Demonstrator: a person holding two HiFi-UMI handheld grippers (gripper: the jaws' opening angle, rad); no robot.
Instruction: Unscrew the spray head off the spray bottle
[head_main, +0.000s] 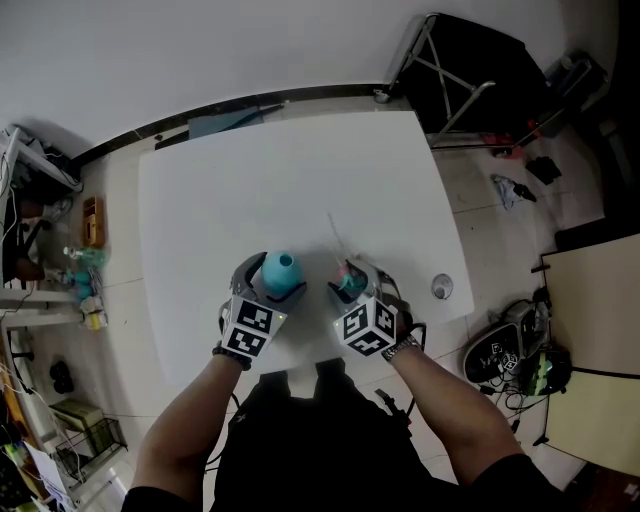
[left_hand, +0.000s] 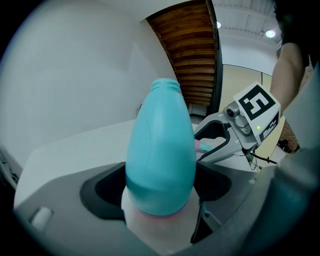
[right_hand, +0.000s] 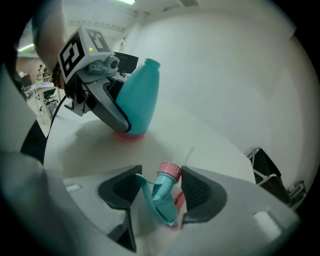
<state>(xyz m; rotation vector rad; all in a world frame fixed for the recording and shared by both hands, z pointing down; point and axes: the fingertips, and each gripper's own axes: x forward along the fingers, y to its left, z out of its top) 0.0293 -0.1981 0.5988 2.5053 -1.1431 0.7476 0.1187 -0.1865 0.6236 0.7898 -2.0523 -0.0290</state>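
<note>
A teal spray bottle (head_main: 280, 268) stands upright on the white table (head_main: 300, 180) with its neck bare and uncapped (left_hand: 166, 85). My left gripper (head_main: 270, 287) is shut on the bottle's lower body (left_hand: 160, 150), one jaw on each side. The spray head (right_hand: 162, 192), teal with a pink collar, lies between the jaws of my right gripper (right_hand: 160, 186), just right of the bottle (right_hand: 137, 100). The jaws stand apart with a gap on the trigger side. Its thin clear dip tube (head_main: 335, 235) trails away over the table. Seen from the head, the spray head (head_main: 347, 280) is mostly hidden by my right gripper (head_main: 350, 287).
A small round metal piece (head_main: 441, 287) lies near the table's right edge. A black folding stand (head_main: 470, 70) is beyond the far right corner. Cluttered shelves (head_main: 50, 250) line the left side, and bags and cables (head_main: 510, 350) lie on the floor at the right.
</note>
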